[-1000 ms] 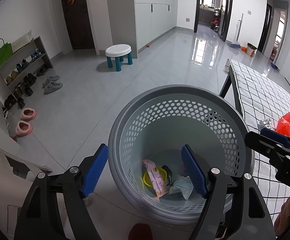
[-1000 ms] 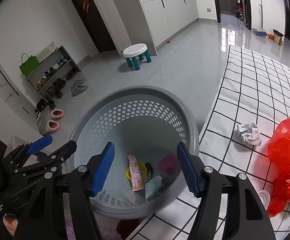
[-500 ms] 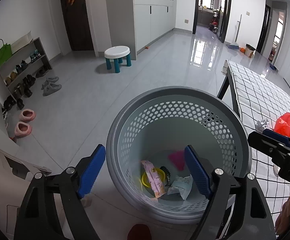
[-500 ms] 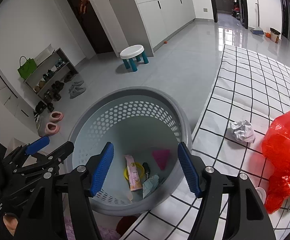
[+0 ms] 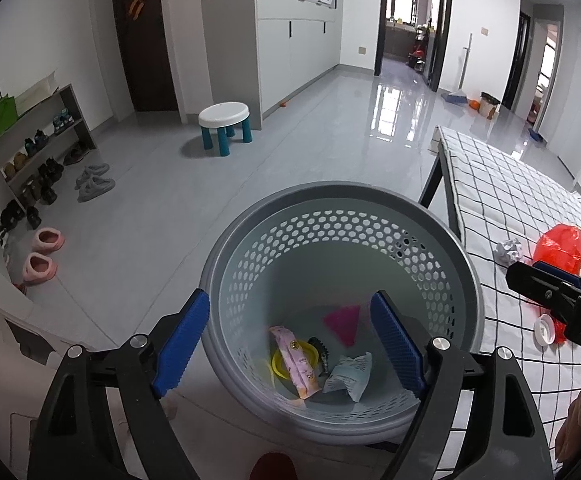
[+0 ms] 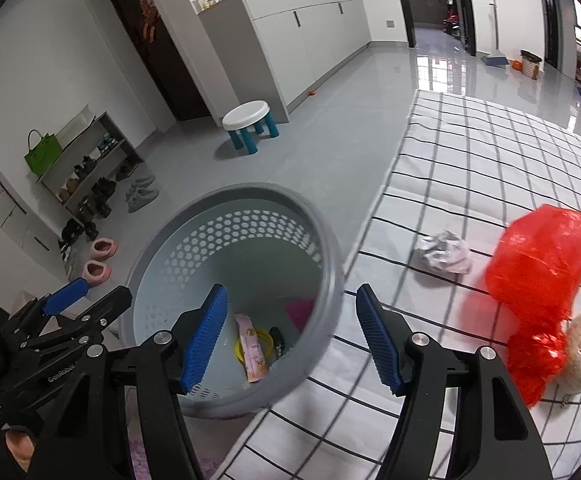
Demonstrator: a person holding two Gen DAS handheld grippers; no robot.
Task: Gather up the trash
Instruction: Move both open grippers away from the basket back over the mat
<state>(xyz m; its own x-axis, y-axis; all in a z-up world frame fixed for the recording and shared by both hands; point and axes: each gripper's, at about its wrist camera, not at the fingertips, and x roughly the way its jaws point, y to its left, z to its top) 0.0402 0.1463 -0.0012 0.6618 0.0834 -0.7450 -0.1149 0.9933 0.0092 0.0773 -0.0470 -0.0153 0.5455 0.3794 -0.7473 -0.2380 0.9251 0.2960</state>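
Both hand-held grippers, left (image 5: 290, 344) and right (image 6: 290, 338), hang open and empty over the basket (image 5: 466, 268). A crumpled paper (image 6: 444, 258) lies near the bed's (image 6: 470, 152) left edge; likely light, soft, easily pinched across its middle.

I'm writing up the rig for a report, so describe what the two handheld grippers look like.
Both are alike. The left gripper and right gripper have angular black frames with silver bolt heads at the pivots. Each finger ends in a long blue pad with a ribbed face. White lettering marks the black bodies, only partly readable. No cables show, and no sleeve is clearly visible.
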